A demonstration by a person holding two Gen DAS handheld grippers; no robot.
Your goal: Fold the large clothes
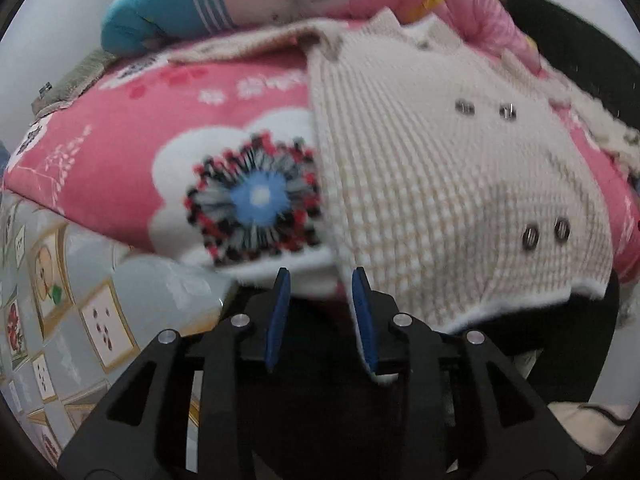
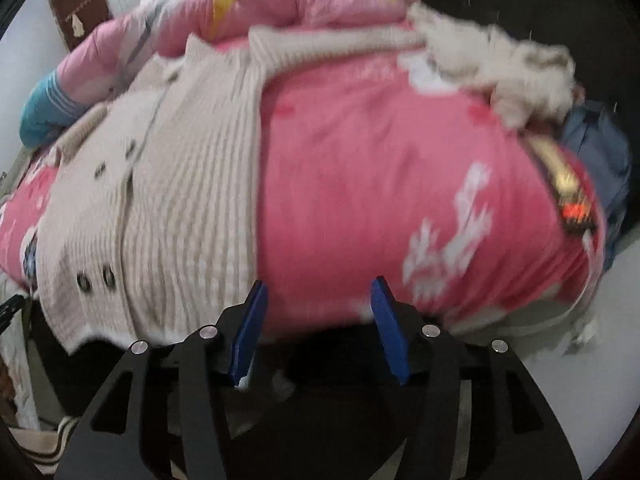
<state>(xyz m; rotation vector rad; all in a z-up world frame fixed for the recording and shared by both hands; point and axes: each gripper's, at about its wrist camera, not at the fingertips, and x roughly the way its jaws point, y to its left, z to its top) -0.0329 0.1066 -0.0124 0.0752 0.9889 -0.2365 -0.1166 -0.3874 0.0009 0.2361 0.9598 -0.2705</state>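
In the left wrist view, the cream knitted cardigan (image 1: 440,184) lay on the pink flowered blanket (image 1: 132,168) that covers the bed, its buttoned front facing up and its hem hanging a little over the near edge. The left gripper (image 1: 322,320) hovered at that hem with its jaws parted; the cardigan's left edge lay along the outer face of one jaw, but nothing was pinched between the two. The side of the cardigan nearest the flower print looked already turned in — the edge ran fairly straight — though blur made that hard to confirm. In the right wrist view, the same cardigan (image 2: 160,200) sat to the left, a sleeve (image 2: 320,44) stretched out across the top of the blanket (image 2: 380,168) toward a fluffy pale garment (image 2: 512,76). The right gripper (image 2: 318,320) hung over bare blanket just beside the cardigan's right edge, jaws spread wide and empty. By my reading the folding was at an early-to-middle stage — the sleeve and the lengthwise fold remained.
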